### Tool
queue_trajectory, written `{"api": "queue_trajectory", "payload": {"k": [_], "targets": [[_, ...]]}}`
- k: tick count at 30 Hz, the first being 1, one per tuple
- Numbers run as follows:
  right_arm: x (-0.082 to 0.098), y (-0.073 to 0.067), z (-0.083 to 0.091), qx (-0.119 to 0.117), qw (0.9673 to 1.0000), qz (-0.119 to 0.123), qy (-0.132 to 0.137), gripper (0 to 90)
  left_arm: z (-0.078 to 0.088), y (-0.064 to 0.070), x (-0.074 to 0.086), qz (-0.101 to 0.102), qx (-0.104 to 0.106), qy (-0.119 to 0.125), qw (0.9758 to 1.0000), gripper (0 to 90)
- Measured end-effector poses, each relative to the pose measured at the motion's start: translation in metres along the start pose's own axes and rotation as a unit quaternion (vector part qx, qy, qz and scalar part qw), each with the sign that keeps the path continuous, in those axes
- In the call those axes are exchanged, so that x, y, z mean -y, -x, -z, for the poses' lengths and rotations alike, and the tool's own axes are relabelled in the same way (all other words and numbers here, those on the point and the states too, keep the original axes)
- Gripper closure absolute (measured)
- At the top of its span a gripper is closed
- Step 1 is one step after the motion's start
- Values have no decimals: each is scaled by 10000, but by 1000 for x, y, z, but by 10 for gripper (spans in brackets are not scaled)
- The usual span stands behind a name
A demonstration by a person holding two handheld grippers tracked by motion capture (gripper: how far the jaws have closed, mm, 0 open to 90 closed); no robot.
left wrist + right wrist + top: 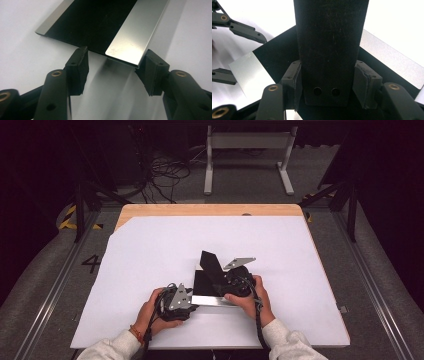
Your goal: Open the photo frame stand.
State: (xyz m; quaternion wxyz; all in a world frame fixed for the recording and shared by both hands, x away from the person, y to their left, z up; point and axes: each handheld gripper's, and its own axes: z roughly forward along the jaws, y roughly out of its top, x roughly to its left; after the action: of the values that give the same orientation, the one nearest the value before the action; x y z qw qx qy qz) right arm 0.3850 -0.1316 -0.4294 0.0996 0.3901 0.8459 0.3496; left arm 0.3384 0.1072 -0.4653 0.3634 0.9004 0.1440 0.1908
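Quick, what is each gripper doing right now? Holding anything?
Left gripper: open, jaws straddling the end of the silver strip, one pad at its edge, no clamp.
Right gripper: closed on the black flap.

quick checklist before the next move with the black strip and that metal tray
1. Right gripper shut on black strip: ok, pads press both its edges.
2. Left gripper gripping metal tray: not ok, one pad touches its silver rim, the other stands clear.
3. Tray flat on white table sheet: ok.
4. Strip raised over tray's black middle: ok.
5. Strip seated in tray: cannot tell.
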Motion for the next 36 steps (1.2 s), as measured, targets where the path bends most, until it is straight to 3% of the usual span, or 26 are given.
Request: {"api": "queue_trajectory", "payload": {"k": [6,8,13,16,18,22,25,28,36], "targets": [[-4,3,0,-19,9999,-92,-103,461,-2,-1,-1,-194,-125,30,9997,467],[-4,3,1,-22,9998,-167,-115,462,-3,0,-2,-359,-235,56,9991,473],[-6,7,3,-110,9994,-296,-150,462,-2,0,-4,-451,-342,66,9984,490],[-7,8,5,-158,9992,-329,-145,462,0,1,-5,-638,-413,134,9970,509],[-7,9,6,-194,9991,-359,-151,462,2,1,-5,-593,-448,198,9970,526],[-9,10,7,-200,9991,-338,-172,458,5,1,-6,-696,-518,305,9958,549],[-10,9,8,-154,9993,-286,-186,451,6,0,-5,-629,-537,347,9960,561],[-12,9,9,-158,9992,-283,-228,446,6,-2,-7,-712,-509,421,9953,567],[-17,21,15,-434,9976,-412,-344,441,10,-4,-13,-788,-514,681,9932,599]]}}
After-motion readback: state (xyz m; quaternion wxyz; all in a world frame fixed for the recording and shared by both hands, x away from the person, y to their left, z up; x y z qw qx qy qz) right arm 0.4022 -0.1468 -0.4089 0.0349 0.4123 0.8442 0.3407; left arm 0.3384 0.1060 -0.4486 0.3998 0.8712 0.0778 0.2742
